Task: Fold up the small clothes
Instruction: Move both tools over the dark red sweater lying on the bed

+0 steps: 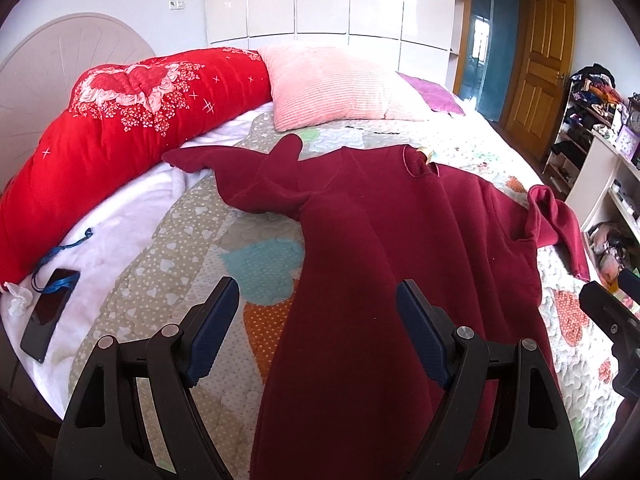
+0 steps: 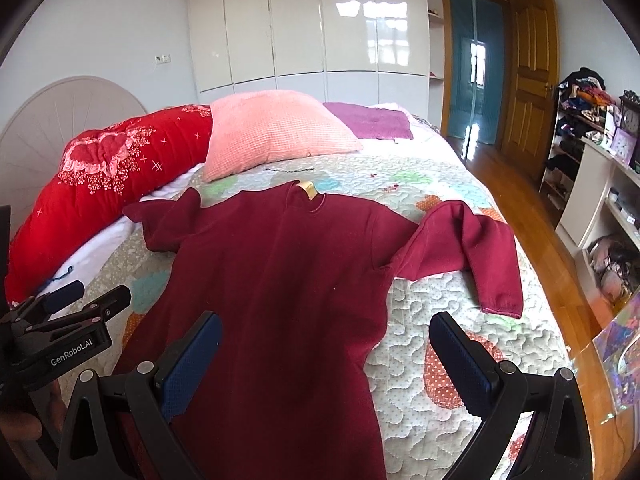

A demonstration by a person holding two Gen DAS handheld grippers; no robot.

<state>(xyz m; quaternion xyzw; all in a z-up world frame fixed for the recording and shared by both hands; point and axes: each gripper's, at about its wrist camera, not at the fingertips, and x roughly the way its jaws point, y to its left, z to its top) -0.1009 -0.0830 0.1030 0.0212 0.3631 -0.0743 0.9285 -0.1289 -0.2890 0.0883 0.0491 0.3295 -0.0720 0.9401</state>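
A dark red long-sleeved top (image 1: 384,264) lies spread flat on the quilted bed (image 1: 224,248), collar away from me, sleeves out to both sides. It also shows in the right wrist view (image 2: 280,280). My left gripper (image 1: 318,300) is open and empty, above the top's left edge near its hem. My right gripper (image 2: 325,334) is open and empty, above the top's right edge. The left gripper (image 2: 80,304) appears at the left of the right wrist view. The right gripper (image 1: 612,304) appears at the right edge of the left wrist view.
A red floral quilt roll (image 1: 120,136), a pink pillow (image 1: 336,84) and a purple cloth (image 2: 368,120) lie at the bed's far side. A black phone (image 1: 48,316) with a blue strap lies at the left. Shelves (image 2: 592,168) and wooden floor (image 2: 520,208) are at the right.
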